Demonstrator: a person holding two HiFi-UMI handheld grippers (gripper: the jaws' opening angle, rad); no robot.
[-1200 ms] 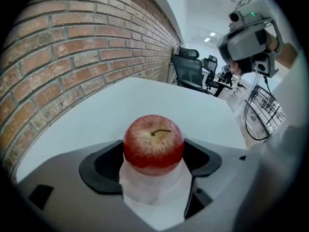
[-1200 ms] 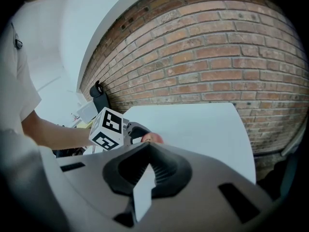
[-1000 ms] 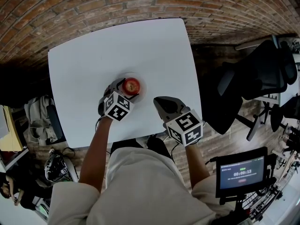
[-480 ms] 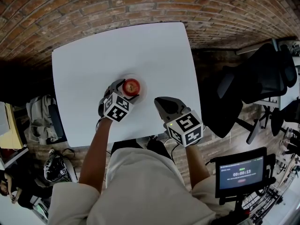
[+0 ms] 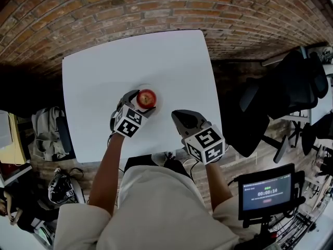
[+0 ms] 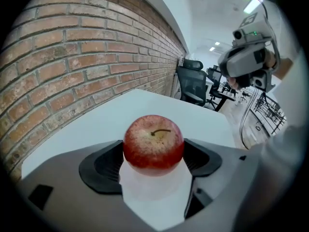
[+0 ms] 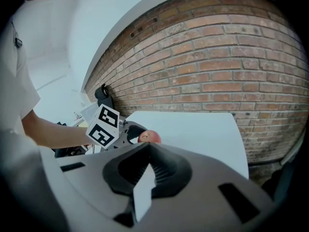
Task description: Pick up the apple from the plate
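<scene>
A red apple (image 5: 146, 98) sits on a small white plate (image 5: 156, 92) near the front middle of the white table (image 5: 99, 72). My left gripper (image 5: 140, 101) reaches in from the near left, and its jaws stand on either side of the apple. In the left gripper view both dark pads (image 6: 107, 164) press the sides of the apple (image 6: 153, 141). I cannot tell whether the apple still rests on the plate. My right gripper (image 5: 179, 113) hovers to the right of the plate, shut on nothing. Its own view shows the apple (image 7: 150, 137) beyond its closed tips.
A brick wall (image 5: 156, 4) runs behind the table's far edge. A black office chair (image 5: 281, 92) stands to the right, and a small screen (image 5: 268, 190) on a stand is at the lower right. Bags (image 5: 44, 129) lie on the floor to the left.
The head camera has shifted a little, so the table sits slightly lower and further right in the picture. Both grippers hold the same places relative to the apple.
</scene>
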